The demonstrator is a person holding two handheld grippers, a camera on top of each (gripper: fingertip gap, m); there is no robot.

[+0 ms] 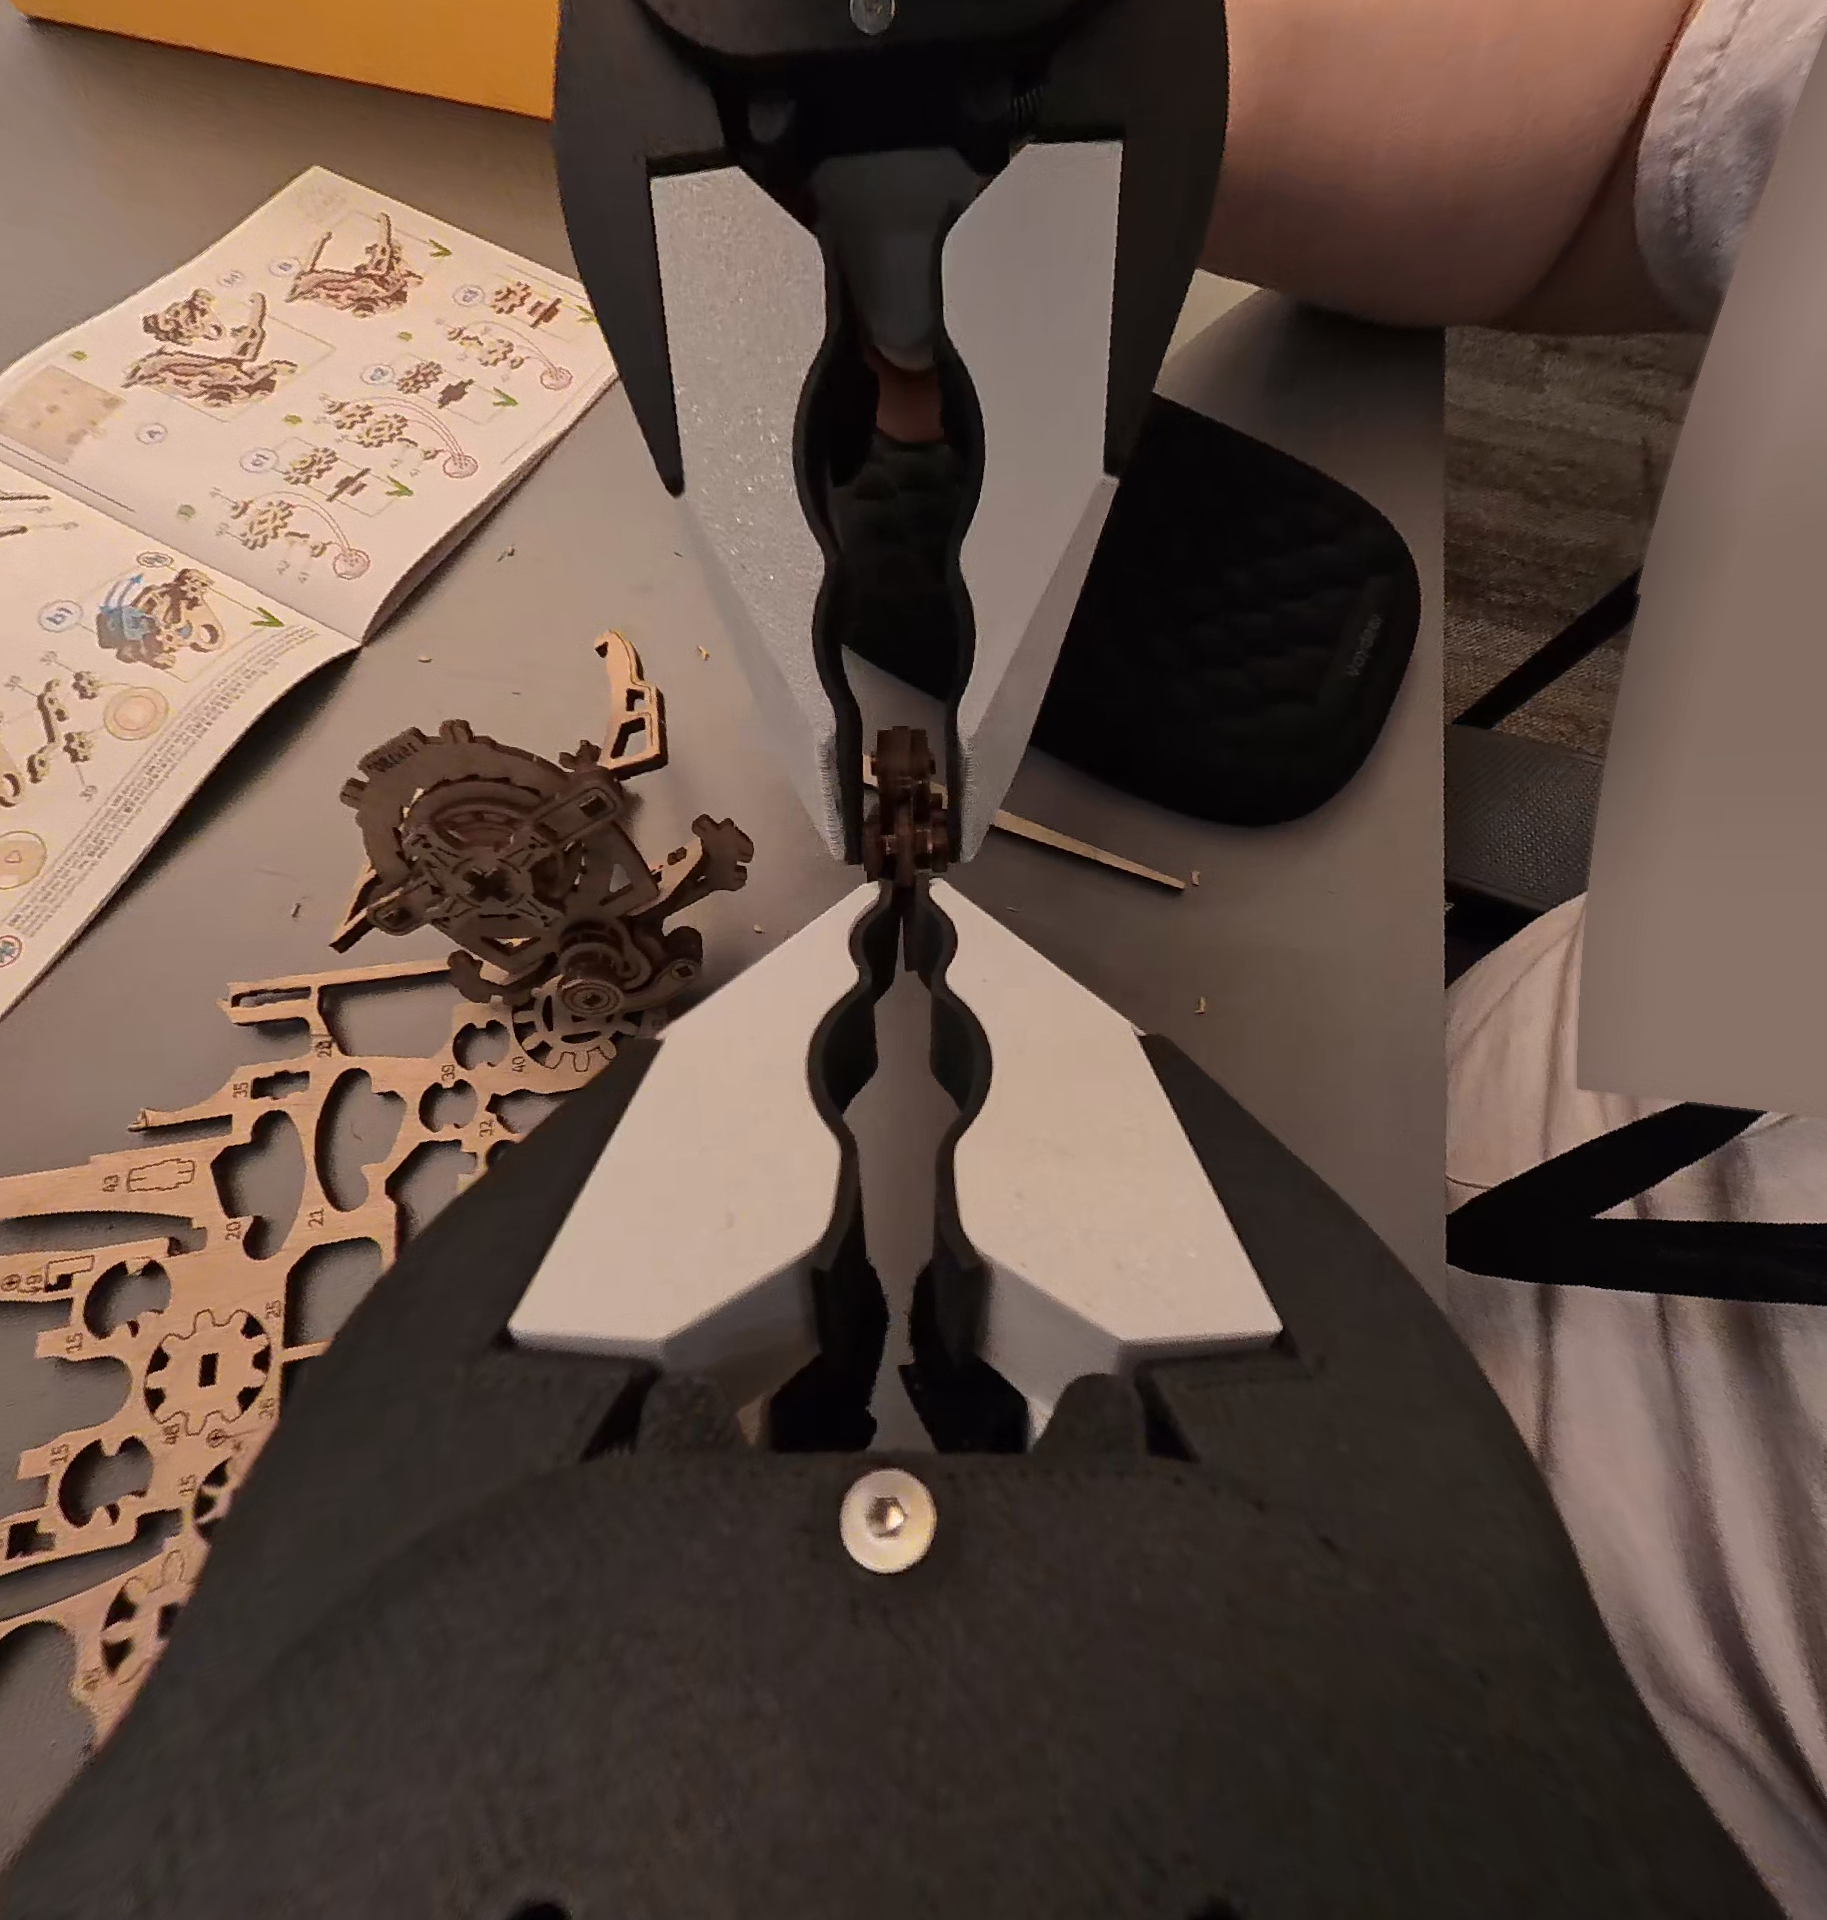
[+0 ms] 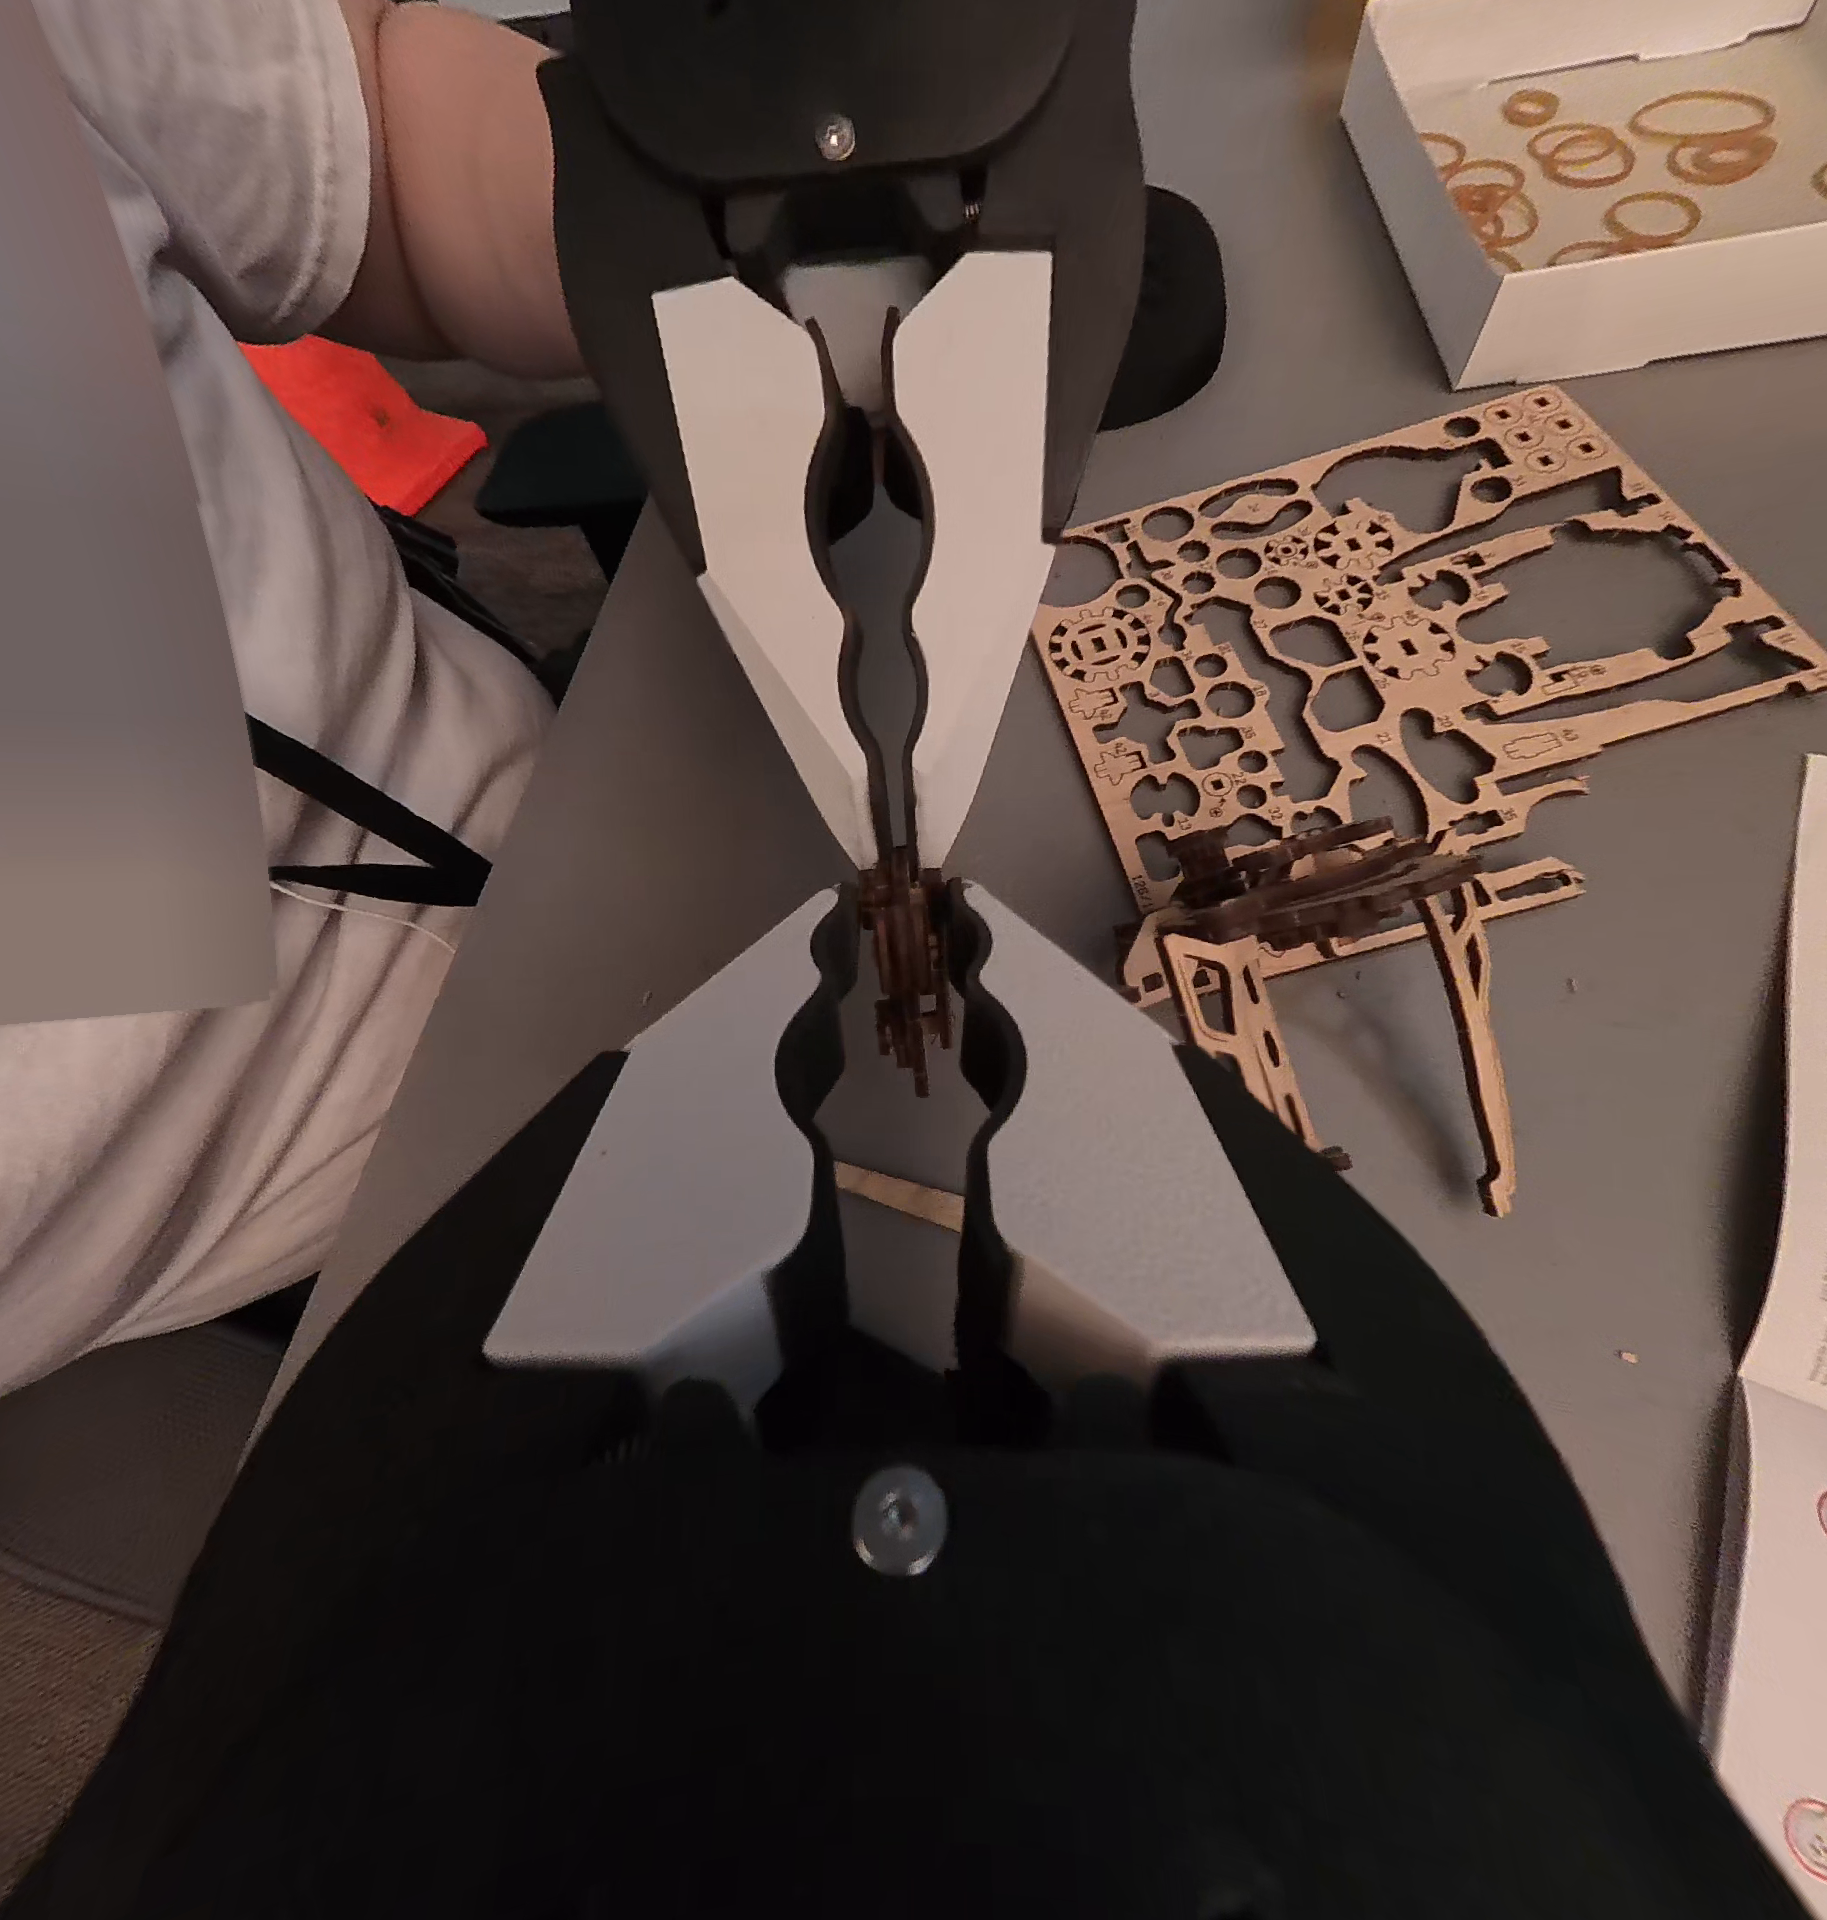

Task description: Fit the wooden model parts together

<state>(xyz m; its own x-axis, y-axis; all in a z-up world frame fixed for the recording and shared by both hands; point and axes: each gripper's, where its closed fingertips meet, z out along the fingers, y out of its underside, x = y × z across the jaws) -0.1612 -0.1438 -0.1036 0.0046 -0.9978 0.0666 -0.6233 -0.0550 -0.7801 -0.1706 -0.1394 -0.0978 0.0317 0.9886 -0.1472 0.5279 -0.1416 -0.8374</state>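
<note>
Two hand-held grippers meet tip to tip above the grey table (image 1: 535, 665), each camera looking straight at the other tool. The landmark is the small gear cluster (image 2: 904, 971), a dark stack of laser-cut wooden pieces. The right gripper (image 2: 901, 914) has its jaws closed on the cluster, which sits between the fingertips and trails back between the fingers toward the camera; its long axis runs along the fingers. The left gripper (image 1: 904, 914) faces it head-on, jaws nearly together and pinching a thin dark wooden part at the very tip. That part's far end touches the cluster; whether it has entered a slot cannot be told.

In the left wrist view the cluster (image 1: 904, 805) lies directly ahead of the left jaws, in line with them, so the coming move is judged to be a straight push along the shared axis; any sideways offset risks jamming or snapping the thin piece.

Beside the cluster, on the table, rest the partly built model (image 1: 535, 894) and a punched-out plywood sheet (image 2: 1408, 665). Beyond these lie an open instruction booklet (image 1: 213, 499) and a white box of rubber bands (image 2: 1615, 177).
</note>
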